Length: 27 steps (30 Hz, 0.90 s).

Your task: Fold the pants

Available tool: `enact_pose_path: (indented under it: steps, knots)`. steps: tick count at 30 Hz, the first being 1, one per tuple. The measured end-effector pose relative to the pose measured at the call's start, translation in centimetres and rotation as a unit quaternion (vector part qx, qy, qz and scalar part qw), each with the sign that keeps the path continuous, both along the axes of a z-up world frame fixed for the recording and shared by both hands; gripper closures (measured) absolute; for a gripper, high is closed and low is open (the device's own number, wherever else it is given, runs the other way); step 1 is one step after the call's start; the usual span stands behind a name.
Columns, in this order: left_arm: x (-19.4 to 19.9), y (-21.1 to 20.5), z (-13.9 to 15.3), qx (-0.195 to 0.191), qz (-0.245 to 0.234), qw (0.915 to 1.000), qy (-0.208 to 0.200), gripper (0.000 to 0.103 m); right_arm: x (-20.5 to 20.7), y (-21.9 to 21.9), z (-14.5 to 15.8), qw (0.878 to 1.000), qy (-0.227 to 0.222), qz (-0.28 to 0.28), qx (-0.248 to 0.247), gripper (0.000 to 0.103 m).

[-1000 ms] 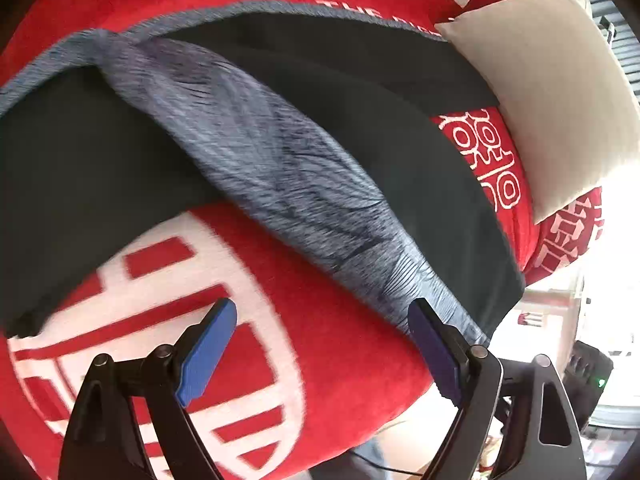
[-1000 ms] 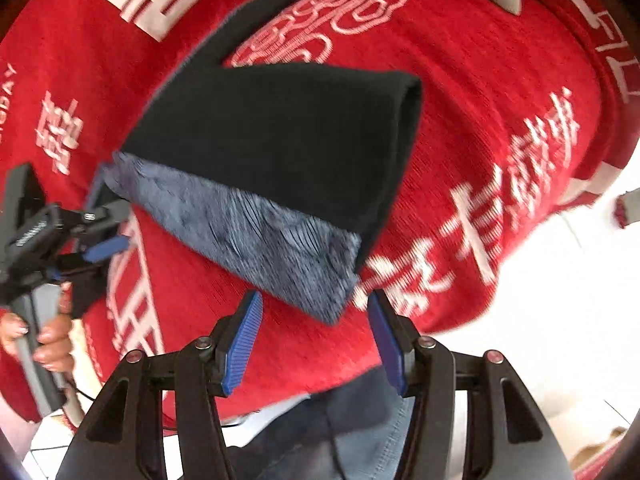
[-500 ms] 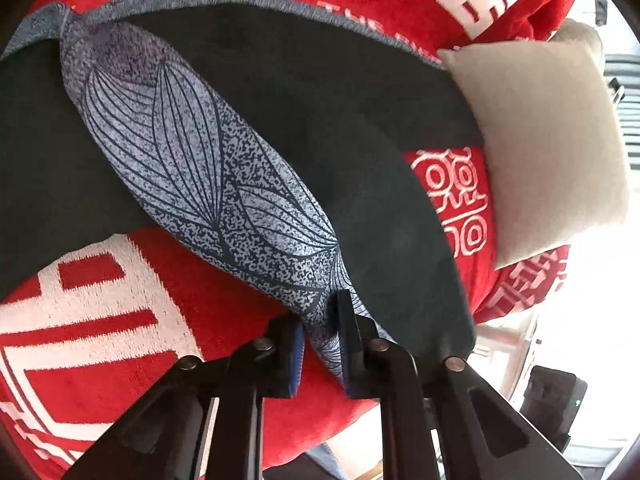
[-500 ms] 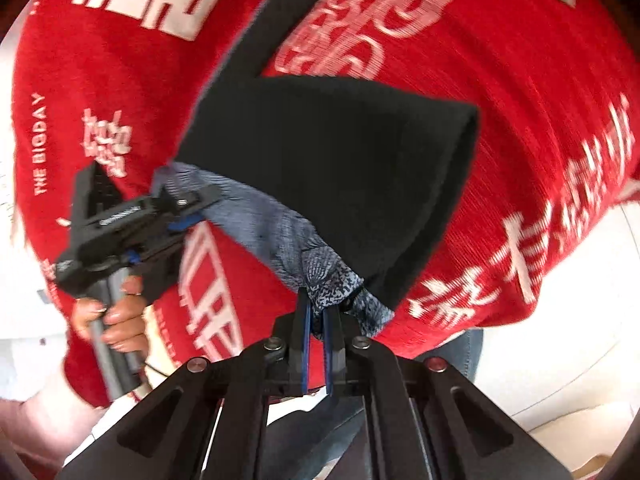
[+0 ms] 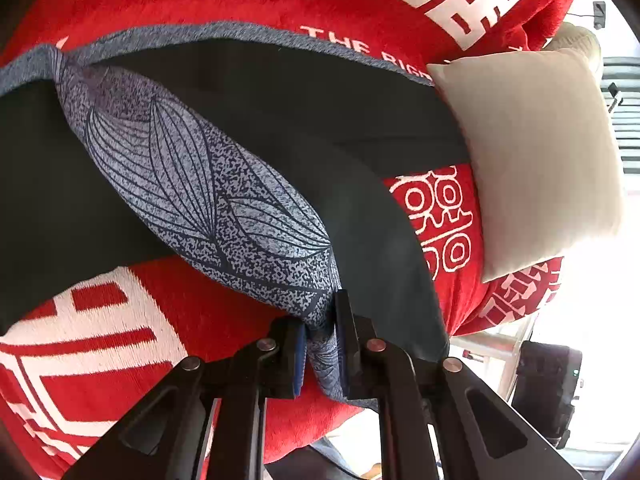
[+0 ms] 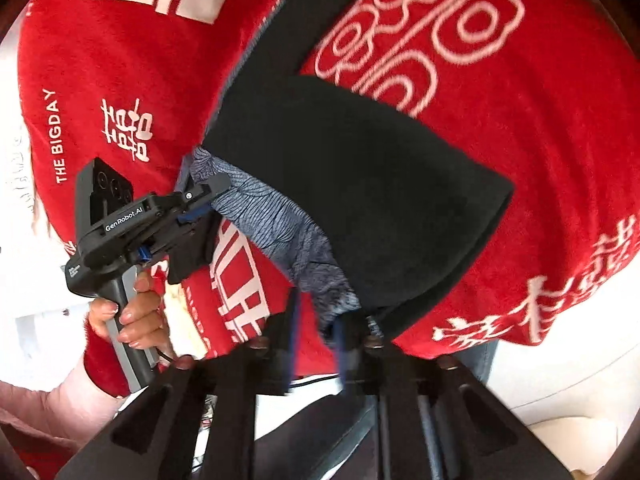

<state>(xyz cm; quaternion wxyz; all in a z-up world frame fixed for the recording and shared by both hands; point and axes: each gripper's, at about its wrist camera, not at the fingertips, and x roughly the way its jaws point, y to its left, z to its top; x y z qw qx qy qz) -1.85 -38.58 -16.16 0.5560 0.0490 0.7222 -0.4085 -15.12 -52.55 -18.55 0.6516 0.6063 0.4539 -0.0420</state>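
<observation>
Your left gripper [image 5: 320, 344] is pinching the leaf-print waistband [image 5: 224, 204] of the dark pants [image 5: 280, 120]. Your right gripper [image 6: 316, 344] is opening, its jaws parting around the band's other end. The pants are lying on a red blanket [image 5: 180, 320], against a beige cushion [image 5: 532, 160].

Red plush blanket with white characters and lettering [image 5: 208, 4] covers whole supporting surface; what is under it cannot tell. Directly on blanket: dark pants with blue-grey leaf-print waistband [image 5: 224, 208], spread across, one part folded over; beige square cushion [image 5: 536, 152] at right edge, touching pants.
</observation>
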Motion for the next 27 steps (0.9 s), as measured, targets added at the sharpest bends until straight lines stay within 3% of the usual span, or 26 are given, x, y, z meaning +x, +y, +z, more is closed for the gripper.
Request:
enact_pose_path:
  steps: [2, 3, 4, 9, 16, 21, 23, 27]
  knots:
    - [0.1, 0.1, -0.2, 0.004, 0.002, 1.0, 0.006, 0.089, 0.2, 0.1, -0.2, 1.0, -0.007, -0.006, 0.013, 0.068]
    - [0.1, 0.1, -0.2, 0.005, 0.002, 1.0, 0.008, 0.089, 0.4, 0.1, -0.3, 1.0, -0.011, -0.006, 0.023, 0.077]
    - [0.2, 0.0, -0.2, 0.005, 0.001, 0.9999, 0.011, 0.089, 0.6, 0.0, -0.1, 1.0, -0.009, -0.004, 0.023, 0.1]
    - [1.1, -1.1, 1.1, -0.005, 0.004, 0.9999, 0.01, 0.089, 3.3, -2.5, 3.2, 0.999, -0.043, 0.019, -0.008, 0.1]
    - [4.5, -6.0, 4.5, -0.045, 0.028, 0.9984, -0.019, 0.089, 8.7, -10.8, 9.9, 0.988, -0.098, 0.04, -0.109, 0.1]
    - [7.6, -10.6, 5.0, -0.056, 0.032, 0.9959, -0.064, 0.089, 14.2, -18.2, 10.8, 0.976, -0.075, 0.068, -0.195, 0.1]
    - [8.8, -12.1, 4.8, -0.055, 0.032, 0.9951, -0.075, 0.089, 17.0, -20.5, 9.9, 0.966, -0.041, 0.092, -0.238, 0.1]
    - [10.6, -13.4, 4.4, -0.04, 0.038, 0.9928, -0.106, 0.089, 21.3, -23.3, 6.3, 0.953, 0.013, 0.132, -0.272, 0.1]
